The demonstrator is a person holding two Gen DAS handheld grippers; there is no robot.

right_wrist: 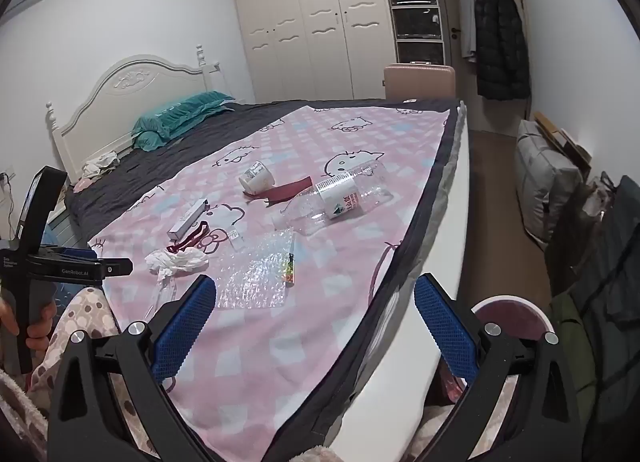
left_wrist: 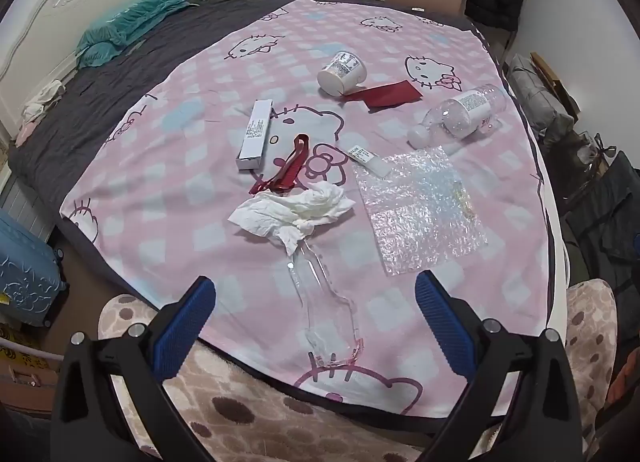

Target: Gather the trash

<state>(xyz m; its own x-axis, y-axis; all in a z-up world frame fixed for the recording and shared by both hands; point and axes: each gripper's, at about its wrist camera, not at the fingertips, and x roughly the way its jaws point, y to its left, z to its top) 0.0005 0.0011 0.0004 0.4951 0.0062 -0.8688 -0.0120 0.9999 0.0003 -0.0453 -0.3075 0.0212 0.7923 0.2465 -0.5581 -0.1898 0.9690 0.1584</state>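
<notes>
We hold the left gripper (left_wrist: 314, 304) and right gripper (right_wrist: 316, 300) with jaws spread wide, grasping nothing, above the bed's near edge. Nearest lies a clear plastic insert (left_wrist: 324, 302), then crumpled tissue (left_wrist: 296, 209) and bubble wrap (left_wrist: 424, 209). Farther sit a white box (left_wrist: 256, 133), a cup (left_wrist: 342, 67) and a bottle (left_wrist: 460, 111) near the right edge; bare blanket (left_wrist: 160, 229) stretches left.

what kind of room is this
A bedroom, most likely: a bed with a white carved headboard and teal pillows, a white wardrobe behind it, and coats hanging by the door.
</notes>
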